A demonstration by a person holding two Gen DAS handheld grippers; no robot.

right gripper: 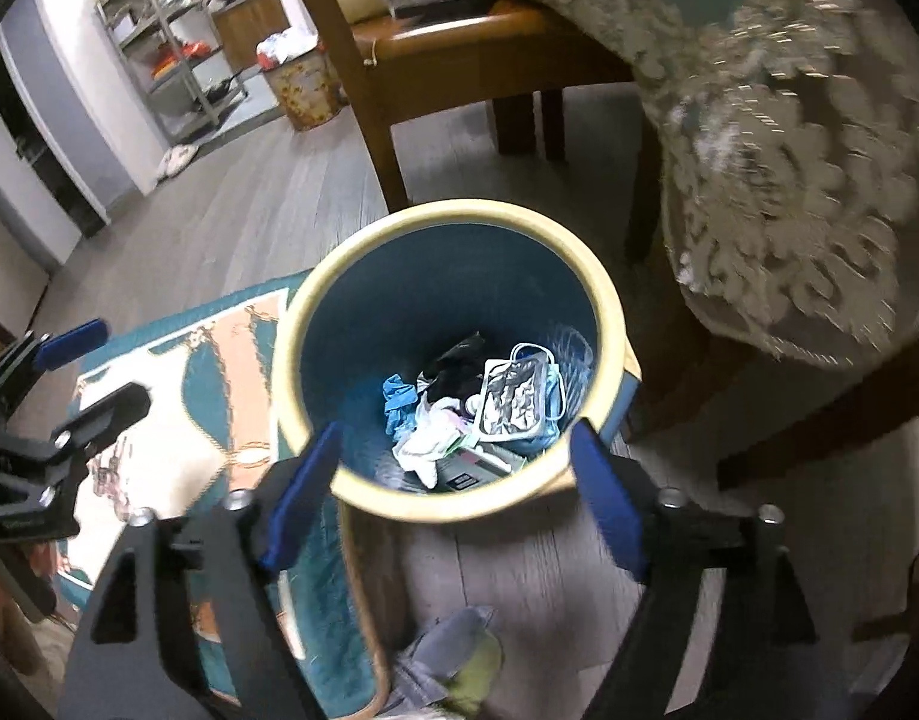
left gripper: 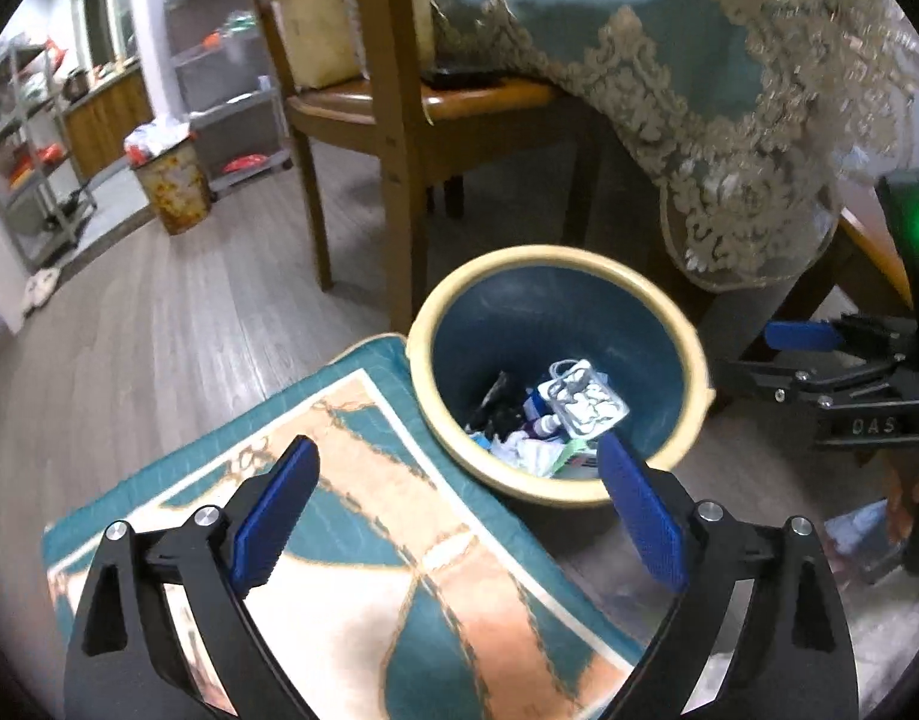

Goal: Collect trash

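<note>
Standing on the floor at the rug's (left gripper: 351, 546) edge, beside a chair (left gripper: 399, 120), the bin (right gripper: 459, 360) holds the trash (right gripper: 489, 408). Left gripper (left gripper: 456, 516) and right gripper (right gripper: 453, 498) hover above it, jaws wide apart, nothing between them.

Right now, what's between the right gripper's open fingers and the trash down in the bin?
Only the bin's cream rim and bare blue inner wall; the right gripper holds nothing above the trash. The right wrist view shows it.

black left tongs (left gripper: 456, 510) and right tongs (right gripper: 453, 495), blue ribbed pads, silver screws, green light
</note>
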